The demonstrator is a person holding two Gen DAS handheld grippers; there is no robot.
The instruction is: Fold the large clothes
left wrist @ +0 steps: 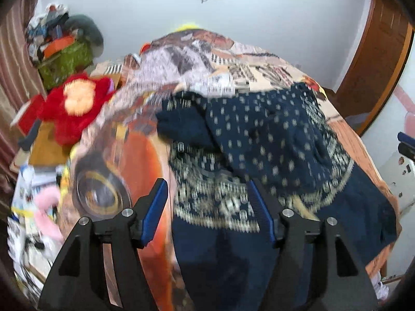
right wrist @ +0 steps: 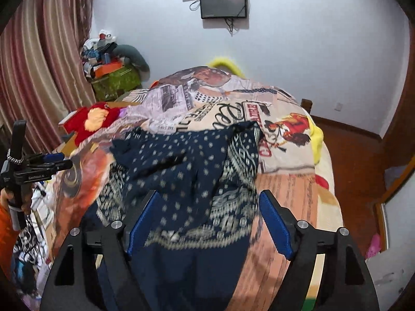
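A large navy garment (left wrist: 259, 140) with small cream dots and a cream patterned border lies crumpled on the bed; it also shows in the right wrist view (right wrist: 186, 171). My left gripper (left wrist: 207, 191) is open above the garment's near patterned edge, holding nothing. My right gripper (right wrist: 207, 204) is open above the garment's near right part, holding nothing. The left gripper (right wrist: 55, 159) also shows at the left edge of the right wrist view, held in a hand.
The bed carries a printed bedspread (right wrist: 285, 140). A red plush toy (left wrist: 75, 106) lies at its left side. A green box heaped with items (right wrist: 114, 77) stands by the curtain (right wrist: 39, 64). Screens (right wrist: 223, 2) hang on the wall. Wooden floor (right wrist: 352, 145) lies at the right.
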